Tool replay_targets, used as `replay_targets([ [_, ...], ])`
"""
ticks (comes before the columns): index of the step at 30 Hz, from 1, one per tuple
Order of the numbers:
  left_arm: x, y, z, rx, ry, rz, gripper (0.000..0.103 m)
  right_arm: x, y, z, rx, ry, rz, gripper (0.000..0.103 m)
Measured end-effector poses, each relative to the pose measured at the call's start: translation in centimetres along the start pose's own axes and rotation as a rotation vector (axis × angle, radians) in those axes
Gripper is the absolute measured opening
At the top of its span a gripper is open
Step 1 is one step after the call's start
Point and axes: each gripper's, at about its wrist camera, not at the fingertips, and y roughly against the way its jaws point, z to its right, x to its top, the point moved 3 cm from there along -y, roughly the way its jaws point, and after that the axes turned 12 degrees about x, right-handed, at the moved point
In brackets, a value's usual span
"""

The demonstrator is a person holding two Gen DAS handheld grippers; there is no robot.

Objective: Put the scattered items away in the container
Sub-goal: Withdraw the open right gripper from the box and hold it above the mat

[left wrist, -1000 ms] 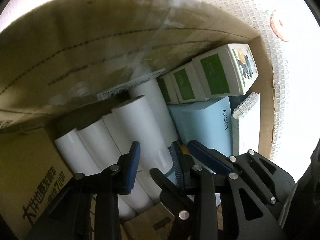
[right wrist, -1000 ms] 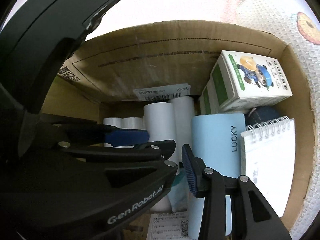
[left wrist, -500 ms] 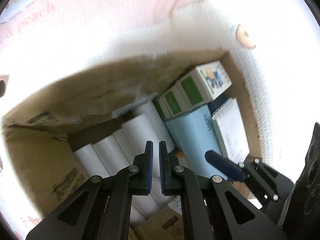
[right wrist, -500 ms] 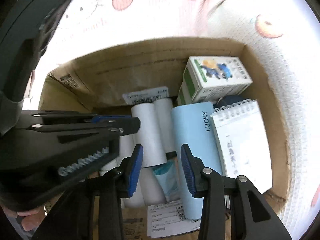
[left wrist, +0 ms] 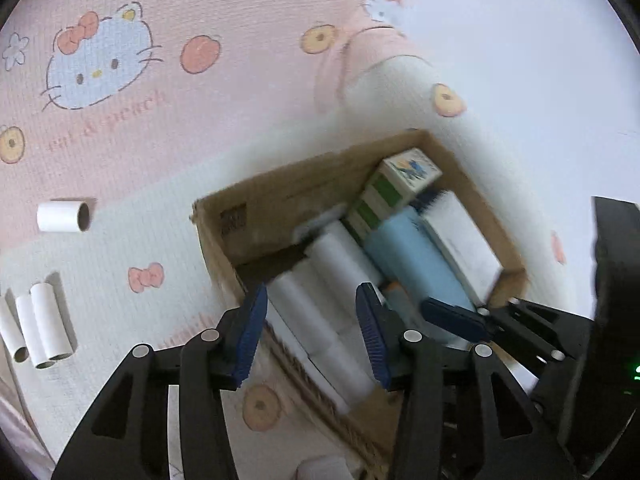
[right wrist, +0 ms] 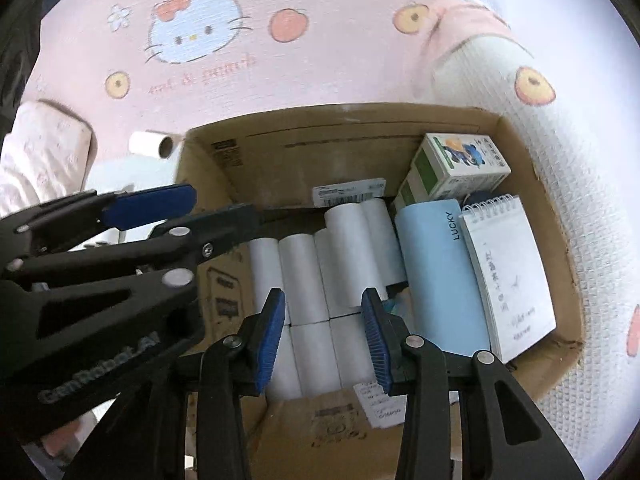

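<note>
My left gripper (left wrist: 310,334) is opening, empty, above the cardboard box (left wrist: 256,200); I should swing left toward the loose rolls (left wrist: 40,326), approaching wide.

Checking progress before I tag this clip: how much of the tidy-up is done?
Mostly done: the cardboard box already holds white rolls, a blue pouch, a notepad and cartons. Nothing in hand: the left gripper is opening on nothing, the right gripper is open. Left: one roll and three rolls on the mat.
</note>
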Motion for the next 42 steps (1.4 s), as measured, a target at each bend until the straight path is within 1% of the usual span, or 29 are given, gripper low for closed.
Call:
replay_targets([
  [1,-0.2,0.3,0.1,-0.002,-0.009,-0.005,0.053,0.5,-0.4,0.1,-0.008,0.006,0.0,0.036],
  [2,-0.4,0.6,0.3,0.007,-0.031,-0.004,0.055,0.1,-0.2,-0.1,-0.028,0.011,-0.005,0.036],
  [4,-0.8,0.9,0.9,0.036,-0.066,0.005,0.057,0.4,-1.1,-4.0,-0.059,0.035,-0.022,0.036],
  [5,-1.2,1.1,1.1,0.056,-0.095,0.01,0.058,0.2,-0.9,-4.1,-0.071,0.04,-0.028,0.036],
  [7,-1.9,1.6,1.3,0.078,-0.149,0.012,0.058,1.2,-0.4,-4.6,-0.108,0.052,-0.027,0.036],
  [9,-2.5,2.2,1.2,0.085,-0.178,0.018,0.06,0.9,0.0,-4.4,-0.16,0.067,-0.011,0.037],
  [10,-2.8,2.4,1.1,0.085,-0.185,0.019,0.06,0.9,0.3,-4.6,-0.2,0.074,-0.004,0.038],
  [11,-2.9,2.7,0.9,0.08,-0.188,0.021,0.061,1.0,0.5,-4.6,-0.237,0.08,-0.003,0.042],
  [12,-3.0,3.0,0.7,0.07,-0.19,0.021,0.062,1.0,0.2,-4.3,-0.255,0.091,-0.01,0.047],
  [13,-3.1,3.2,0.5,0.057,-0.188,0.021,0.062,1.1,0.0,-4.4,-0.264,0.101,-0.018,0.048],
  [15,-3.2,3.7,-0.3,0.042,-0.173,0.022,0.063,1.1,0.0,-4.6,-0.275,0.131,-0.039,0.048],
  [17,-3.4,4.4,-1.1,0.051,-0.154,0.028,0.064,1.1,-0.2,-5.1,-0.283,0.17,-0.047,0.048],
  [19,-3.6,5.3,-1.8,0.078,-0.156,0.055,0.065,1.1,0.1,-6.3,-0.287,0.219,-0.04,0.048],
  [20,-3.6,5.9,-2.0,0.106,-0.158,0.075,0.065,0.8,0.6,-7.0,-0.286,0.238,-0.034,0.049],
  [22,-3.6,6.5,-2.2,0.148,-0.16,0.102,0.067,0.8,1.1,-8.1,-0.288,0.282,-0.019,0.053],
  [24,-3.6,6.7,-2.3,0.164,-0.159,0.107,0.07,0.6,1.5,-8.6,-0.29,0.322,0.005,0.058],
  [28,-3.8,6.6,-1.9,0.168,-0.163,0.084,0.07,0.4,1.8,-8.9,-0.286,0.379,0.031,0.061],
  [31,-4.1,6.6,-1.2,0.204,-0.196,0.071,0.071,0.2,1.7,-8.5,-0.299,0.392,0.031,0.061],
  [33,-4.3,6.8,-0.6,0.239,-0.217,0.078,0.071,0.2,1.7,-8.1,-0.305,0.387,0.034,0.061],
  [34,-4.3,6.9,-0.4,0.244,-0.22,0.082,0.071,0.3,1.8,-7.9,-0.302,0.383,0.038,0.061],
  [36,-4.2,7.2,-0.3,0.252,-0.216,0.092,0.071,0.2,2.0,-7.6,-0.29,0.379,0.047,0.061],
  [42,-4.1,7.7,-0.3,0.282,-0.194,0.106,0.071,0.1,2.4,-7.8,-0.243,0.422,0.078,0.061],
])
